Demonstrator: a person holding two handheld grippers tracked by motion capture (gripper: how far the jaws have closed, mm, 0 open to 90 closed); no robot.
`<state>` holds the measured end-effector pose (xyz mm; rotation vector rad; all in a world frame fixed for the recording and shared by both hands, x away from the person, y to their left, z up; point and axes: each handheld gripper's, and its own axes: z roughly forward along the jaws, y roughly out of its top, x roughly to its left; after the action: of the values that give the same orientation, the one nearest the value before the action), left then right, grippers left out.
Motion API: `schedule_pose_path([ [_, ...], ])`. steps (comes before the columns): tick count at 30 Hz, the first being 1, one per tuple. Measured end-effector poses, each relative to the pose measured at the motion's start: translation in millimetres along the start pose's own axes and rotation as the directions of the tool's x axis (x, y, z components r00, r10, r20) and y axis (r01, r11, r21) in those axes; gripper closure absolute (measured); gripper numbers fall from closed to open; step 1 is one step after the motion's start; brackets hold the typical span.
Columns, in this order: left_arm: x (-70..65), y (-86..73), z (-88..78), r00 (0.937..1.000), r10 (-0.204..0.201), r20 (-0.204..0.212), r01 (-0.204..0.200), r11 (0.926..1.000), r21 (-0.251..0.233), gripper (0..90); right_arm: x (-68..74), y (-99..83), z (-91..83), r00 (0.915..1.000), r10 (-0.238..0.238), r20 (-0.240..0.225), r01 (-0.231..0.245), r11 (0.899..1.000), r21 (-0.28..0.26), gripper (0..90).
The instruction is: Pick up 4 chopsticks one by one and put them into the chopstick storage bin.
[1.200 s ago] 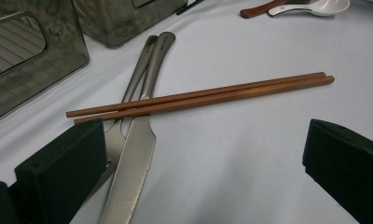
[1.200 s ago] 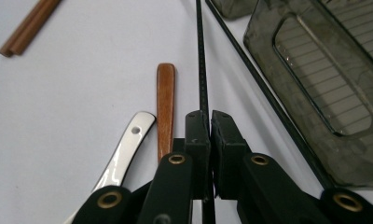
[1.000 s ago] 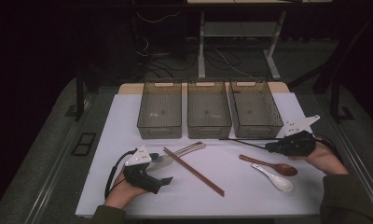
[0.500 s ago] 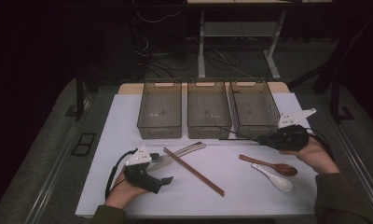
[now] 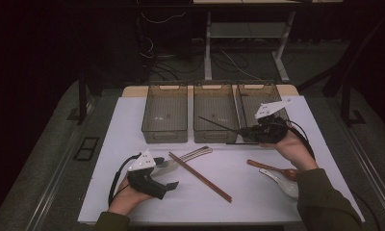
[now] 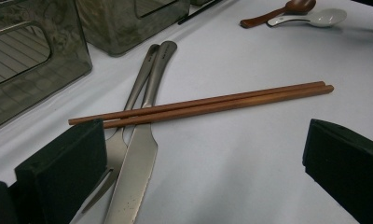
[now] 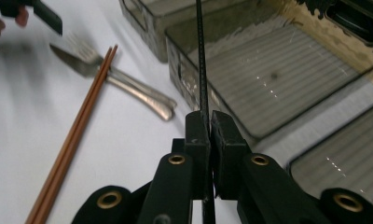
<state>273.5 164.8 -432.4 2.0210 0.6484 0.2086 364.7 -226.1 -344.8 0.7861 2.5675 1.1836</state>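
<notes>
Sorting work, by the look: cutlery off the counter and into three clear bins. Right tongs clenched tight on a black chopstick, gripped near one end so that the long free part sticks out ahead, pads pressed flat against it in the right gripper view. Held nearly level and off the counter, at the front wall of the middle bin, tip reaching over it; probably lifted that high to clear the rim before lowering lengthwise into the bin. Cannot tell whether one stick or a pair.

Left tongs released, jaws wide apart, resting low on the counter and aimed at the brown chopsticks, which lie crossed over a fork and a knife. Likely waiting there, lined up for the next pick, with nothing between the jaws yet.

Wooden spoon and white spoon lying together near the right forearm, not yet sorted. Left bin and right bin apparently bare inside.
</notes>
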Motion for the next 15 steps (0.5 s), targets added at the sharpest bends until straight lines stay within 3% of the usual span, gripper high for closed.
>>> schedule_pose_path([
  [15,-0.3,0.5,-0.2,1.0,-0.002,-0.001,0.002,1.0,-0.007,0.0,4.8,44.3,40.7,0.9977,0.059,0.033,-0.058,0.998,-0.041,85.3],
])
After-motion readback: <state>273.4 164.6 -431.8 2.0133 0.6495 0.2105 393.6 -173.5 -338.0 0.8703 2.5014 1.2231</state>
